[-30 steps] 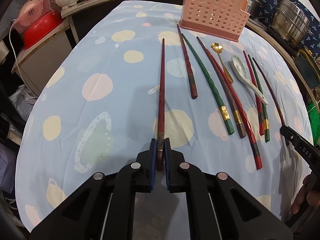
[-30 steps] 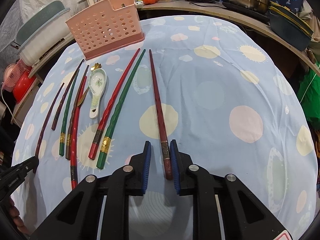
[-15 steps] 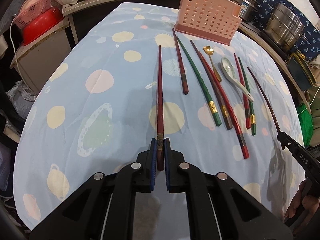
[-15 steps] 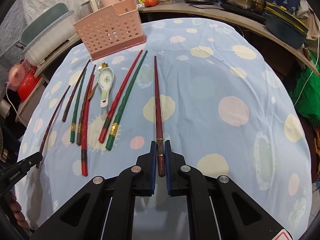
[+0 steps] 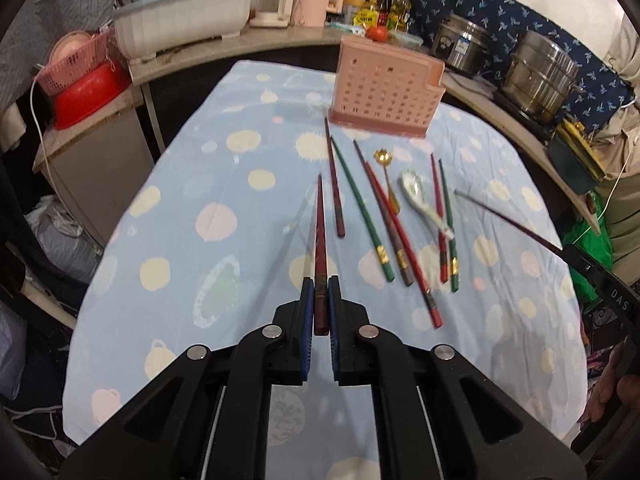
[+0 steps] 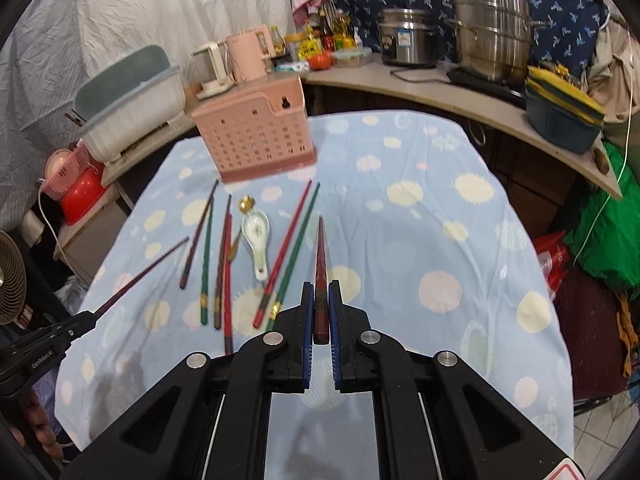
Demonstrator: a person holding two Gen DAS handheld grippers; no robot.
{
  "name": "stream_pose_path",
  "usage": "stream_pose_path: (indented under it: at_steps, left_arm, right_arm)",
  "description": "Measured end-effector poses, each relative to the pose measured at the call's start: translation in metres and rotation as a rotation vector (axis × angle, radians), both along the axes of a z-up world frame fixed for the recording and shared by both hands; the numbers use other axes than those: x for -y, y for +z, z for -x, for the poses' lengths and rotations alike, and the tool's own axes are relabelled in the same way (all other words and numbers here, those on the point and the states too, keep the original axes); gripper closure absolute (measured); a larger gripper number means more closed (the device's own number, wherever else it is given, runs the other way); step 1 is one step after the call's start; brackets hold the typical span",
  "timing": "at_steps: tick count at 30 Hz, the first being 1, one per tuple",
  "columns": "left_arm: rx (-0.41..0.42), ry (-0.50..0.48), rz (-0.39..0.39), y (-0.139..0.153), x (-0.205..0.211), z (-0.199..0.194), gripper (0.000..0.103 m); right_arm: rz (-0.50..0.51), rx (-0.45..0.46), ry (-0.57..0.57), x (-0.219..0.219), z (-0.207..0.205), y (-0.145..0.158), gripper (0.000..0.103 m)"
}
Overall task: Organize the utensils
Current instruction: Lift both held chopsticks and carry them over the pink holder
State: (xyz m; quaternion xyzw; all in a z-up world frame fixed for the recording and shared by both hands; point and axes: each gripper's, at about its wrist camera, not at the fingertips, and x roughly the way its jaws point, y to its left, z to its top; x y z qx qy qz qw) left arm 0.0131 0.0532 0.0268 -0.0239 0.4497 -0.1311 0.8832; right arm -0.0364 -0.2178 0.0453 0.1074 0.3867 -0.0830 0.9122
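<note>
**Each pair of tongs holds one dark red chopstick above the bench**

The left tongs (image 5: 320, 296) are closed on the thick end of a dark red chopstick (image 5: 320, 236), its long axis running straight up the frame, tip toward the pink holder (image 5: 386, 92) at upper centre. The right tongs (image 6: 320, 298) likewise clamp a second red chopstick (image 6: 319, 256), tip pointing up the frame toward the holder. Both sticks are lifted off the spotted cloth (image 5: 224, 216). The other chopsticks (image 5: 362, 208) and a white spoon (image 5: 420, 196) lie roughly parallel on the bench, right of centre in the left view.
</note>
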Motion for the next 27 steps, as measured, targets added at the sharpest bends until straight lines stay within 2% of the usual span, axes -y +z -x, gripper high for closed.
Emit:
stream_pose_path:
  at_steps: [12,20,27]
  left_arm:
    - [0.198,-0.011,0.006,0.089,0.016,-0.035,0.096]
    - [0.284,-0.06,0.007,0.14,0.043,-0.085,0.096]
    - [0.36,-0.083,0.063,0.197,0.062,-0.141,0.096]
  right_arm:
    - [0.048,0.17,0.032,0.007,-0.022,0.083,0.096]
    - [0.051,0.243,0.056,0.024,-0.064,0.127,0.096]
    - [0.053,0.324,0.062,0.039,-0.119,0.17,0.096]
